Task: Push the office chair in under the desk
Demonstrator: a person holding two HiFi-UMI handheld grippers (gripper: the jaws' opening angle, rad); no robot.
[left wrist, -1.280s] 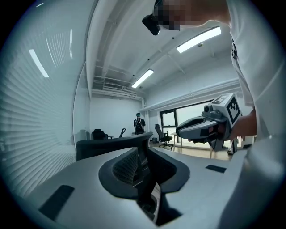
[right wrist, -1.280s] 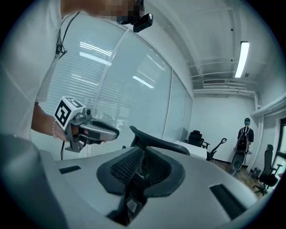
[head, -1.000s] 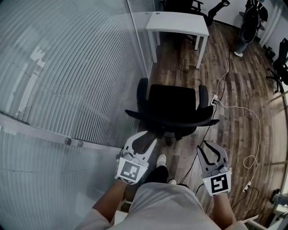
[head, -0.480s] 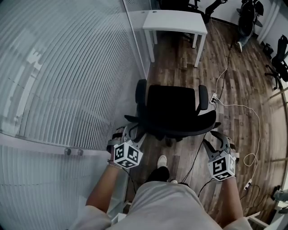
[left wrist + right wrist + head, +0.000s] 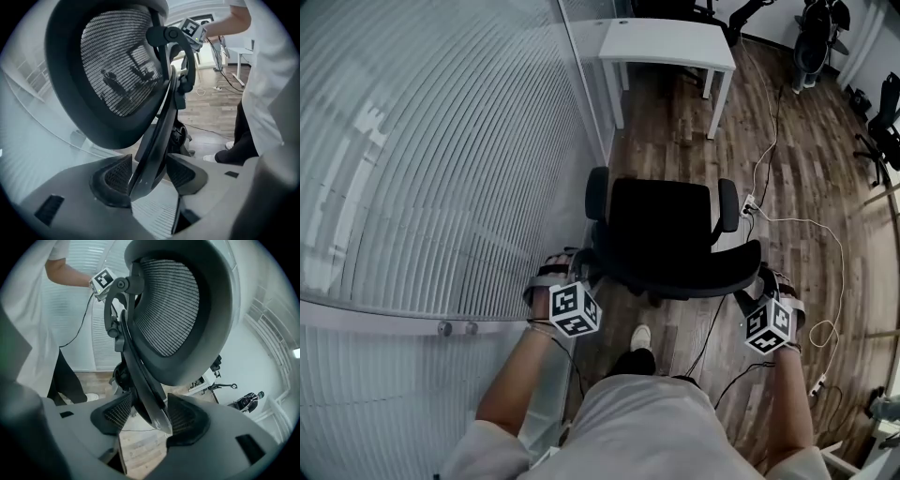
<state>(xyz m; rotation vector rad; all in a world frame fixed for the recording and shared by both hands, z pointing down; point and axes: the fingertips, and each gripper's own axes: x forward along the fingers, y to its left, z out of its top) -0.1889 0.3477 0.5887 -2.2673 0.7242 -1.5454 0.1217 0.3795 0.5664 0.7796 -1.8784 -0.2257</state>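
Observation:
The black office chair (image 5: 661, 225) stands on the wooden floor, facing the white desk (image 5: 670, 42) farther ahead. Its curved mesh backrest (image 5: 675, 277) is the part nearest me. My left gripper (image 5: 570, 270) is at the backrest's left end and my right gripper (image 5: 766, 284) at its right end. Both pairs of jaws have just been opening. In the left gripper view the backrest's black rim (image 5: 157, 140) passes between the left gripper (image 5: 149, 176) pads. In the right gripper view the rim (image 5: 140, 380) passes between the right gripper (image 5: 145, 416) pads. Neither pair presses on it.
A glass wall with blinds (image 5: 441, 169) runs close along the chair's left. Cables (image 5: 825, 244) and a power strip (image 5: 748, 208) lie on the floor to the right. More chairs (image 5: 877, 131) stand at the far right. My feet (image 5: 637, 339) are just behind the chair.
Both grippers came forward and down from behind the chair to the two ends of the backrest. Their jaws spread wider, and the backrest rim now sits between them.

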